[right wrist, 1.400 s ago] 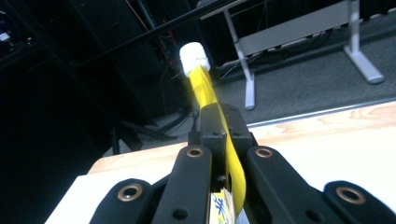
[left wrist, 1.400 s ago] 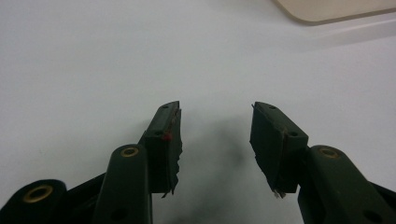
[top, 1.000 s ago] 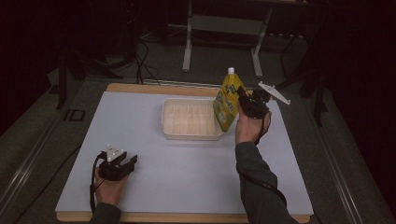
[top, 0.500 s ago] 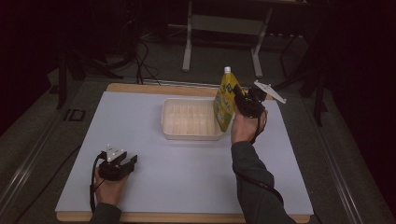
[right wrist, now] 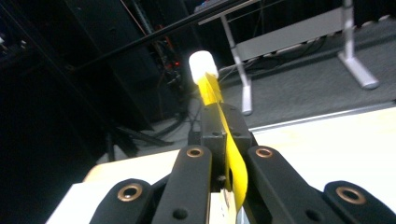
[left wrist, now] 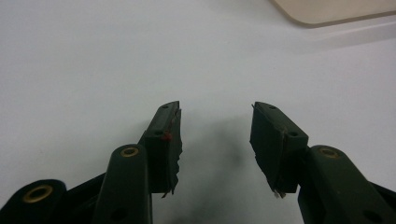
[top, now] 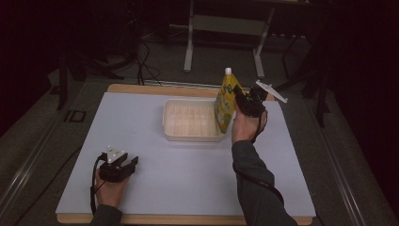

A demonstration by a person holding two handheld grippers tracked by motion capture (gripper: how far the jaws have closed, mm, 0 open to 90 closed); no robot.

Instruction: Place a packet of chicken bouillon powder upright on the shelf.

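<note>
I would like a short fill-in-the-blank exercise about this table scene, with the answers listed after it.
1. The right gripper is shut on a yellow pouch with a ____ cap.
2. The pouch hangs over the right end of the clear plastic ____.
3. The left gripper rests low near the table with its jaws ____.

Missing words: white; tray; open

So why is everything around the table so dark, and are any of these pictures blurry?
High view: light falls on the white table alone, the room behind is near black; the yellow pouch is soft-edged. Left gripper view: sharp jaws of the left gripper, a faint shadow under them on the table, the tray corner hazy. Right gripper view: the right gripper clamps the pouch, whose white cap glares; background dim.
</note>
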